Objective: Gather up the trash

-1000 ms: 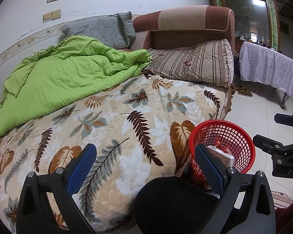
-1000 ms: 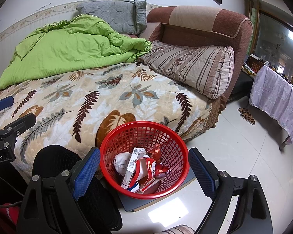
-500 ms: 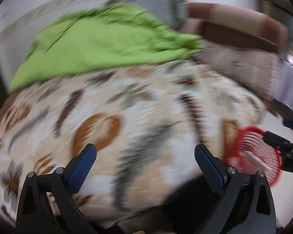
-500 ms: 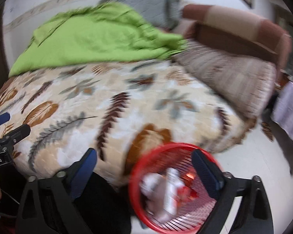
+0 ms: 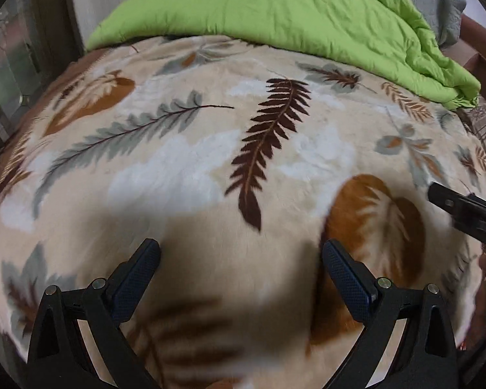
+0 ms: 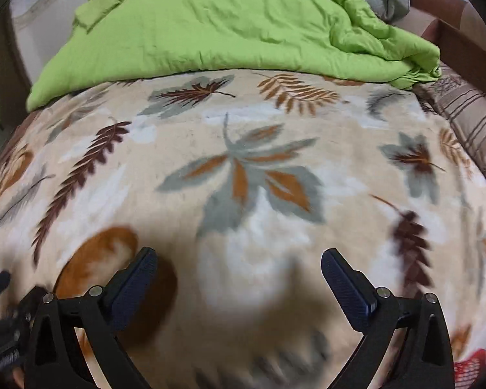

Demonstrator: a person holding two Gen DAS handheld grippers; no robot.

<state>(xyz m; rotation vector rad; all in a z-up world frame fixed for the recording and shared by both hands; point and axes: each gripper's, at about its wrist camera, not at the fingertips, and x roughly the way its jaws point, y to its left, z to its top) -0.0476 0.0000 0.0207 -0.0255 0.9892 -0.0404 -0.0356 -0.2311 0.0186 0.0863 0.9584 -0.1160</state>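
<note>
- Right wrist view alone catches the red basket [image 6: 469, 364] — a sliver at the bottom right corner, outside the right gripper [image 6: 238, 267] and beyond its right finger.
- That gripper's jaws have just been opening; they stand wide with nothing between them, over the leaf-print blanket [image 6: 243, 162].
- Left wrist view: the left gripper [image 5: 241, 259] is spread wide and empty too — no basket there.
- The green quilt [image 5: 291, 9] lies behind.

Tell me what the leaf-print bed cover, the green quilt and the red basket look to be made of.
Leaf-print bed cover: plush fleece, probably; soft matt nap, fuzzy print edges.
Green quilt: thin woven fabric over padding, seemingly; smooth, finely creased, puffy at its folds.
Red basket: likely moulded plastic mesh; only a blurred corner shows, so this is uncertain.
</note>
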